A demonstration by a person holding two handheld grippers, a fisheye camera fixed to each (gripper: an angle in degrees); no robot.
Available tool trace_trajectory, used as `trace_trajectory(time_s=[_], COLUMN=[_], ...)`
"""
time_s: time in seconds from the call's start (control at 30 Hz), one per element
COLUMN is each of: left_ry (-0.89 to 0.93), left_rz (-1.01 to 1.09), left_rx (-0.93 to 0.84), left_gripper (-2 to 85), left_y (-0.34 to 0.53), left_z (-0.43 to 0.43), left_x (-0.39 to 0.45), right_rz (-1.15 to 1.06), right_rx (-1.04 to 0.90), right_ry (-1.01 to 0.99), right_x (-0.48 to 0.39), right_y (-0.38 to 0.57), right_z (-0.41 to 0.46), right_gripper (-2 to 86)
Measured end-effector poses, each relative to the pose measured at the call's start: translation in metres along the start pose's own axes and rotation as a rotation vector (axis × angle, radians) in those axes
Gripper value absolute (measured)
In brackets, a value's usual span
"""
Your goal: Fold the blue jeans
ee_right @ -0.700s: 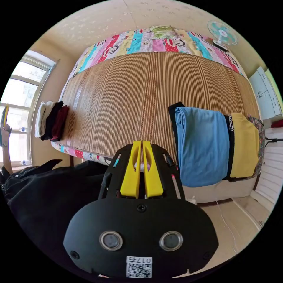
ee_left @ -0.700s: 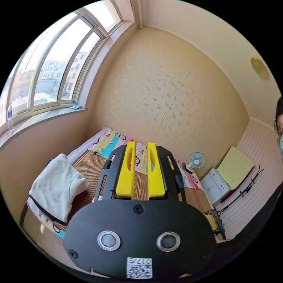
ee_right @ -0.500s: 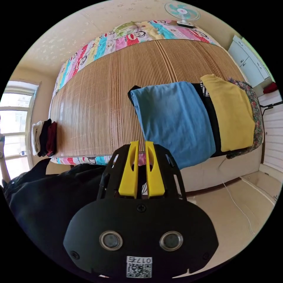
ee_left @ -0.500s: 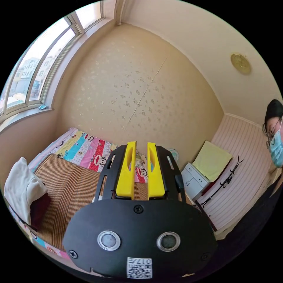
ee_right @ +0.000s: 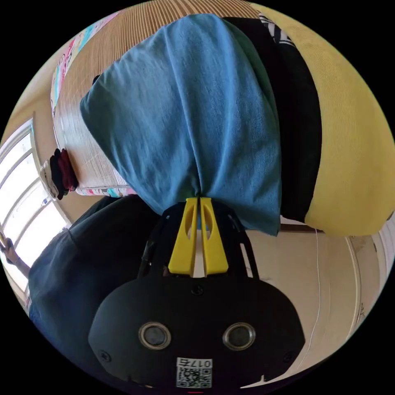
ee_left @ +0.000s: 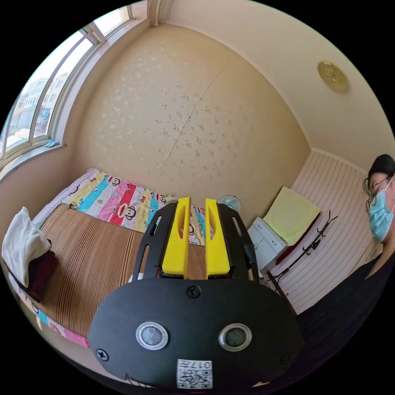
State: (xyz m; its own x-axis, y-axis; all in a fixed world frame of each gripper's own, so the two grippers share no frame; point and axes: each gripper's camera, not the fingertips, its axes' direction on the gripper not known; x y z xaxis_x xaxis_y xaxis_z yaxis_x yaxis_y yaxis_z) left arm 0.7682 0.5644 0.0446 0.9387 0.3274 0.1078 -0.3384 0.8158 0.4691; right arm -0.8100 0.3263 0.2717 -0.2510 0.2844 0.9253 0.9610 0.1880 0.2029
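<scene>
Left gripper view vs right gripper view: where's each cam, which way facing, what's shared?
Left gripper view: rides the left gripper, held high, facing the patterned beige wall; jaws apart, a masked person at the edge.
Right gripper view: rides the right gripper, close at the bed edge, jaws pinching the blue cloth garment; a dark sleeve alongside.
Shared: the striped bamboo mat.

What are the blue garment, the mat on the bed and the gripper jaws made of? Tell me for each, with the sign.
Blue garment: soft, matte woven or knit fabric; it drapes and puckers where the right gripper pinches it. Whether it is denim is unclear.
Mat: probably bamboo or reed; fine parallel brown strips with slight sheen.
Jaws: likely hard moulded plastic; smooth, uniform yellow with cut-out slots.
</scene>
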Motion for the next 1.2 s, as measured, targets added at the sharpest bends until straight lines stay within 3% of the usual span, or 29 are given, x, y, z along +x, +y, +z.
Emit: trace_trajectory(time_s=[0.13, 0.2, 0.37, 0.43, 0.57, 0.7, 0.8, 0.93, 1.1, 1.2], left_ry=[0.038, 0.143, 0.243, 0.215, 0.422, 0.508, 0.518, 0.67, 0.978, 1.17], left_rz=[0.016, 0.086, 0.259, 0.297, 0.261, 0.193, -0.017, -0.399, -0.772, -0.971], left_rx=[0.004, -0.118, -0.616, -0.697, -0.763, -0.725, -0.622, -0.422, -0.399, -0.474], left_gripper=[6.3, 6.3, 8.2, 9.1, 8.6, 9.5, 11.8, 14.1, 18.0, 18.7], left_y=[0.002, 0.0, 0.027, 0.042, 0.056, 0.038, 0.016, 0.011, 0.027, 0.05], left_z=[-0.018, -0.001, 0.11, 0.146, 0.199, 0.209, 0.201, 0.186, 0.206, 0.235], left_x=[-0.035, -0.045, -0.037, -0.032, -0.048, -0.093, -0.163, -0.273, -0.358, -0.381], right_rz=[-0.286, -0.424, -0.689, -0.756, -0.927, -1.12, -1.24, -1.416, -1.7, -1.753], right_rx=[0.361, 0.491, 0.668, 0.722, 0.813, 0.923, 1.018, 1.019, 0.926, 0.811], right_ry=[-0.555, -0.663, -0.698, -0.628, -0.597, -0.81, -0.841, -0.859, -0.701, -0.557], right_x=[-0.025, -0.041, -0.107, -0.153, -0.214, -0.252, -0.28, -0.325, -0.383, -0.42], right_y=[0.027, 0.038, 0.056, 0.072, 0.117, 0.171, 0.211, 0.254, 0.303, 0.305], right_z=[-0.101, -0.146, -0.248, -0.286, -0.328, -0.375, -0.412, -0.441, -0.418, -0.377], right_gripper=[0.6, 0.5, 0.4, 0.4, 0.3, 0.3, 0.3, 0.4, 0.5, 0.6])
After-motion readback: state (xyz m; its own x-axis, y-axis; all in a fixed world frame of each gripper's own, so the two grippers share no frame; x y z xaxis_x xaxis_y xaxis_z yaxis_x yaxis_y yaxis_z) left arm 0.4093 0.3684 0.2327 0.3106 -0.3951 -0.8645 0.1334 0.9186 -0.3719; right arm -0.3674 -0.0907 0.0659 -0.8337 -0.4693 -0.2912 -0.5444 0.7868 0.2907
